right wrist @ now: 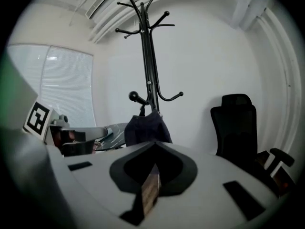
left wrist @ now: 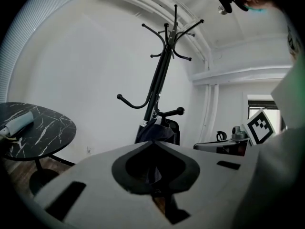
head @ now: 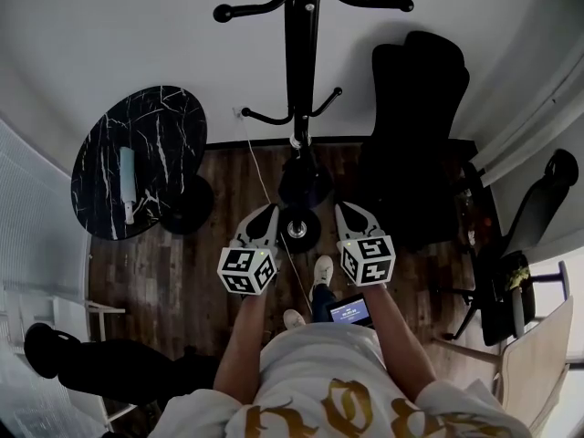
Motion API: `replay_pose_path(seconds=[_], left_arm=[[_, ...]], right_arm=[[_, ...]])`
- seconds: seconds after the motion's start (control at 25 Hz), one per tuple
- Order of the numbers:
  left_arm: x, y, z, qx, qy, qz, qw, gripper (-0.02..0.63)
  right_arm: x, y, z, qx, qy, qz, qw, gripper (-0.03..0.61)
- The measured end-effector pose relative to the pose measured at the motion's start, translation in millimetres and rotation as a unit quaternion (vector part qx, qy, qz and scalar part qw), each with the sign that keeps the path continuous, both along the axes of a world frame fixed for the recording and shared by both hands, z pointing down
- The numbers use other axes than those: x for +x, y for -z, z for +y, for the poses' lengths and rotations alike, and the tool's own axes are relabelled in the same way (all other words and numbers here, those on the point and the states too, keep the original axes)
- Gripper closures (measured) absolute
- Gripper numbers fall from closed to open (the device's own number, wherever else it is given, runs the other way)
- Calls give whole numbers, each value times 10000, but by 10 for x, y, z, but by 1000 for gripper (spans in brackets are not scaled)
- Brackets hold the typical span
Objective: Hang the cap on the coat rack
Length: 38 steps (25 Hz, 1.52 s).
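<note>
The black coat rack (head: 301, 53) stands straight ahead against the white wall, with curved hooks high up and lower down. A dark cap (head: 304, 181) hangs from a low hook on the pole, seen as a dark drooping shape in the left gripper view (left wrist: 155, 131) and the right gripper view (right wrist: 145, 128). Both grippers are held side by side short of the rack, apart from the cap. My left gripper (head: 271, 210) (left wrist: 153, 143) is shut with nothing in it. My right gripper (head: 341, 208) (right wrist: 155, 144) is shut and empty too.
A black marbled round table (head: 155, 126) at the left carries a pale rolled object (head: 128, 182). A black office chair (head: 415, 126) stands right of the rack, with another chair (head: 538, 208) and a wooden one (head: 534, 354) further right. The rack's base (head: 298, 229) rests on the wood floor.
</note>
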State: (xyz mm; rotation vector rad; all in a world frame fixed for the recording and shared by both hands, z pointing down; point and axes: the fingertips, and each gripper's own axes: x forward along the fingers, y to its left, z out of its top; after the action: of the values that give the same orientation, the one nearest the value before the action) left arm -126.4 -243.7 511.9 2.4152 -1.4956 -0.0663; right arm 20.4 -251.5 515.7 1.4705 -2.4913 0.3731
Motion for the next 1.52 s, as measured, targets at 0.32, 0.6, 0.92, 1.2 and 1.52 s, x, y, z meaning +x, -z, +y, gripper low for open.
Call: replay_pose_path(seconds=[0.32, 0.6, 0.92, 1.2, 1.52], left_arm=[[30, 102, 281, 77, -12, -157, 9998, 594], [32, 247, 529, 191, 304, -288, 9989, 594], [363, 399, 999, 231, 421, -31, 9988, 594], [692, 610, 1439, 506, 623, -446, 9958, 594], [769, 602, 1859, 631, 855, -405, 9935, 594]], right_arm=[[18, 131, 467, -77, 172, -264, 9995, 566], [57, 258, 641, 52, 357, -352, 9987, 566], [309, 313, 1025, 181, 650, -200, 9975, 566], [573, 486, 1300, 348, 772, -201, 9962, 566], [638, 629, 1642, 693, 966, -299, 9925, 566]])
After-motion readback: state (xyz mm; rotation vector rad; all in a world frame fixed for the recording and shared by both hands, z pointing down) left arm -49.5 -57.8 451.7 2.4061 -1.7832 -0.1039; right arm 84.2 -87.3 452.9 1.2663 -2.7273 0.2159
